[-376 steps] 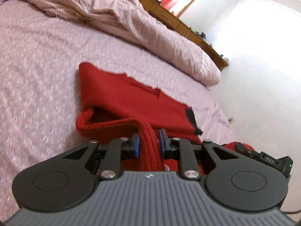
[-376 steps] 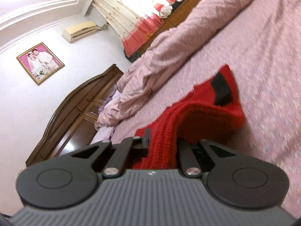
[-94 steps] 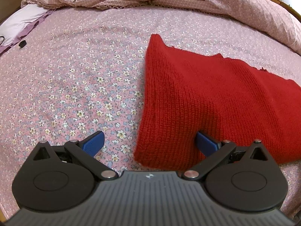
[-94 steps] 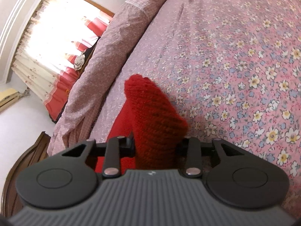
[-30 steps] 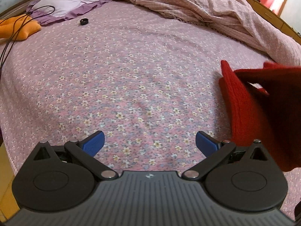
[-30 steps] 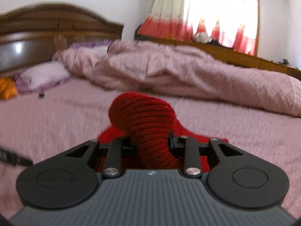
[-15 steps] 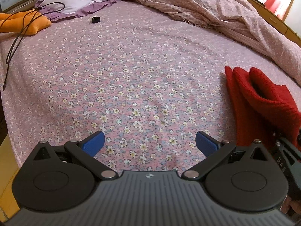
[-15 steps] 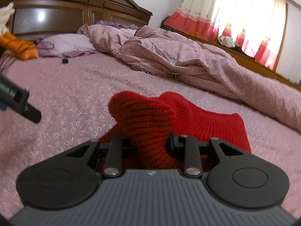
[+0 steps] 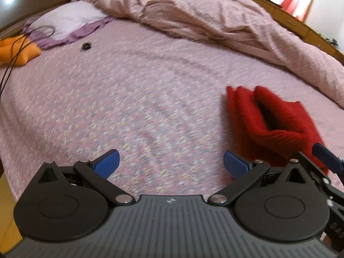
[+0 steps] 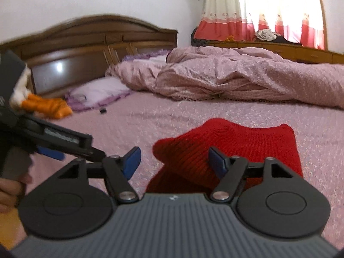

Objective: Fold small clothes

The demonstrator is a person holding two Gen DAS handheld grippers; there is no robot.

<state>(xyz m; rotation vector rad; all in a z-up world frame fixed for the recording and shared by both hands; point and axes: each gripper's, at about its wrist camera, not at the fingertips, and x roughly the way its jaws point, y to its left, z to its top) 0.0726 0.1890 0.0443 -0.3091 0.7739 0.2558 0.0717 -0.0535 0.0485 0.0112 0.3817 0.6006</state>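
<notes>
Both tools are seen with jaws spread: the right tool [image 10: 174,161] has just been opening, its pads clear of the red knitted garment [image 10: 232,142] bunched between them. Nothing is gripped by the left tool [image 9: 171,162], and the garment is left folded on the floral bed [image 9: 137,99].

The right gripper's body [image 10: 172,163] hides the red knit's [image 10: 236,142] near edge; the bedsheet's [image 9: 150,99] pattern is blurred.
</notes>
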